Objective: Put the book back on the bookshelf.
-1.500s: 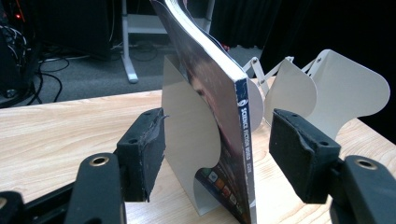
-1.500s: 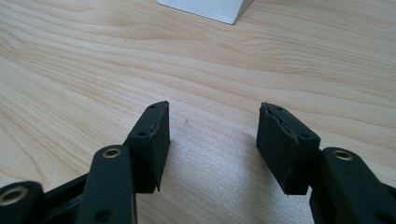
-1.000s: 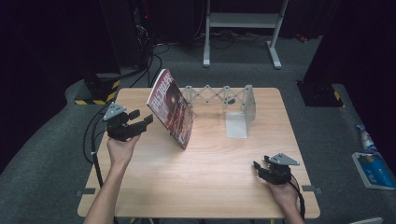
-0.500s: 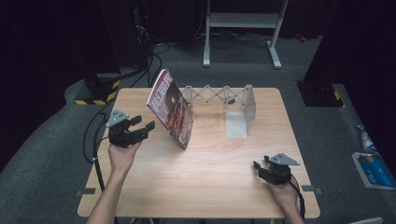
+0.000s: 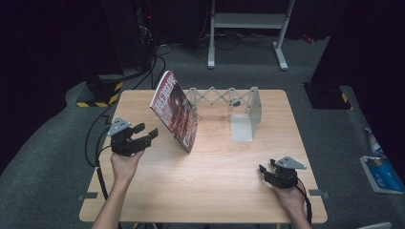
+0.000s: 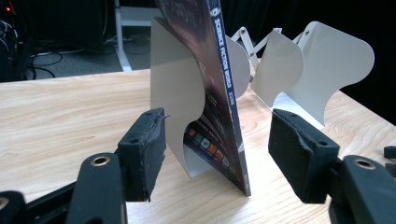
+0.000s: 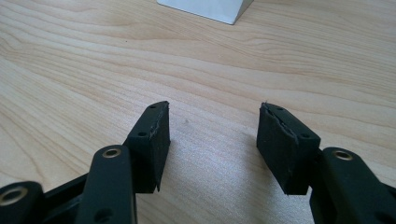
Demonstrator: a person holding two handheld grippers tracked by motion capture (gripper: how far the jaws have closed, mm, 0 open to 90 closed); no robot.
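Where the bench's near right corner lies, the right gripper [image 5: 267,171] rests low over bare wood, jaws wide with nothing between them. Toward the left edge, the left gripper [image 5: 145,135] hangs with jaws wide too, aimed at the book [image 5: 175,110] but apart from it. The book leans tilted against the white rack [image 5: 248,107], which stands along the far edge.

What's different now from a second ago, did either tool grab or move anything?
The left tool has drawn back a little from the book, toward the person, its jaws open and empty. Nothing was grabbed or released. The book leans on the expanding rack as before, and the right tool rests open on the table, unmoved.
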